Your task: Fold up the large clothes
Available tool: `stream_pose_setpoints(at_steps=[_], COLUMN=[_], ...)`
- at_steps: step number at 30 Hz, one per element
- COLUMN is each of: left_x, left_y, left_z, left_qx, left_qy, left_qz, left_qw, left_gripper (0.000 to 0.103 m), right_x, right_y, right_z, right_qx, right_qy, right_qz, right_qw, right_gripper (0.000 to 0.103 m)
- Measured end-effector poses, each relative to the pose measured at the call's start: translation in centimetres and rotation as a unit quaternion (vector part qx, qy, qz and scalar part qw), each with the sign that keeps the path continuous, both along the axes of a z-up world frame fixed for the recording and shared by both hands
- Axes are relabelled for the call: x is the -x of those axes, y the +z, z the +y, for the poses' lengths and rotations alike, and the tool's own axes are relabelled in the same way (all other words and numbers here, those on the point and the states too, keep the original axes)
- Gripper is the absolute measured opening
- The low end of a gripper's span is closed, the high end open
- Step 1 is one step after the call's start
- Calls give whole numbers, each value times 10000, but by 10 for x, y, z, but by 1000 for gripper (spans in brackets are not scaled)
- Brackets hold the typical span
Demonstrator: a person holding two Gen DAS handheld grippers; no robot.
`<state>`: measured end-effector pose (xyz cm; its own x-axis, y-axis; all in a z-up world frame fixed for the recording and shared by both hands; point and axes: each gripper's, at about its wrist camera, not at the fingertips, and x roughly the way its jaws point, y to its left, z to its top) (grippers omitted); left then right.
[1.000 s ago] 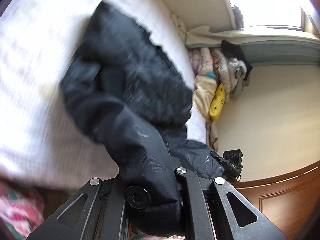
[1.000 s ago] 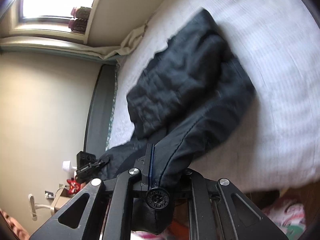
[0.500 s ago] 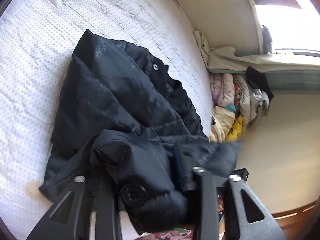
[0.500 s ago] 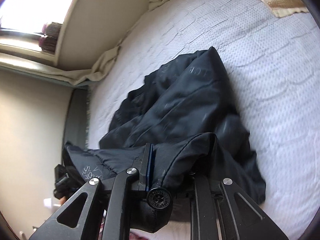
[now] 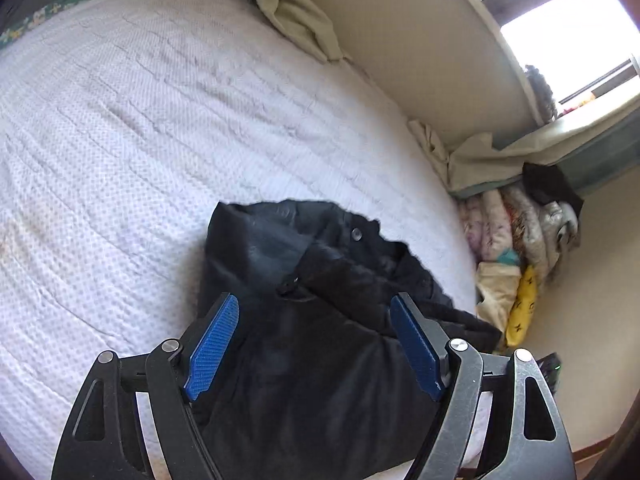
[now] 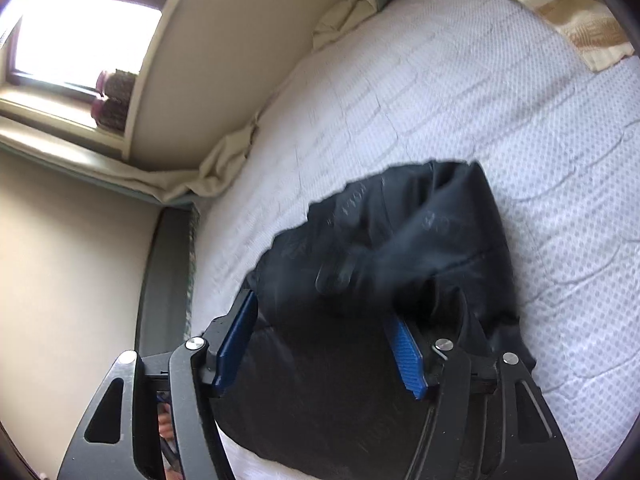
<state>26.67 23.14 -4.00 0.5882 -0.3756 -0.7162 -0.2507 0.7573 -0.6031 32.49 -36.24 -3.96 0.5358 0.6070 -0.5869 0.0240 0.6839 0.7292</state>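
A black padded jacket (image 5: 320, 320) lies bunched on the white bed (image 5: 140, 140), near the mattress's front edge. My left gripper (image 5: 314, 312) hangs just above it, its jaws opening, and the blue pads (image 5: 212, 344) stand clear of the cloth on both sides. In the right wrist view the same jacket (image 6: 380, 280) is doubled over on the bed (image 6: 520, 120). My right gripper (image 6: 324, 316) is over it, jaws opening too. Fabric lies below and between the fingers, and a fold laps over the right finger's outer side. No pad presses on it.
A pile of folded clothes (image 5: 516, 248) leans against the wall beyond the bed's right end. A pale sheet (image 5: 300, 12) is bunched along the wall under the window (image 5: 568, 20). A yellowish blanket (image 6: 572, 12) lies at the far corner. A dark bed frame (image 6: 160, 280) borders the mattress.
Both grippers were shut on the jacket's hem and carried it forward over the rest of the garment. They have now let go and stand open, and the jacket lies doubled on the bed.
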Motion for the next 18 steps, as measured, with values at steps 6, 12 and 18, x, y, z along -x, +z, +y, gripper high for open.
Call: stream_pose_setpoints(at_steps=[6,12,18], left_x=[2,-1,-7], left_y=[-8,-25,-33], left_z=[-9,-14,-32], left_qx=[-149,-35,-338], left_qy=[-188,-237,-508], left_qz=[68,212,276], left_qw=[9997,9995,9978], left_gripper=[81,77,26], right_x=[3,0,4], right_y=[16,-6,-15], right_z=[-3,3,13], right_qx=[1463,1678,1821], right_qy=[-141,193,651], right_qz=[-337,-89,31], right_qw=[9886,9856,9811], right_gripper=[65,65,30])
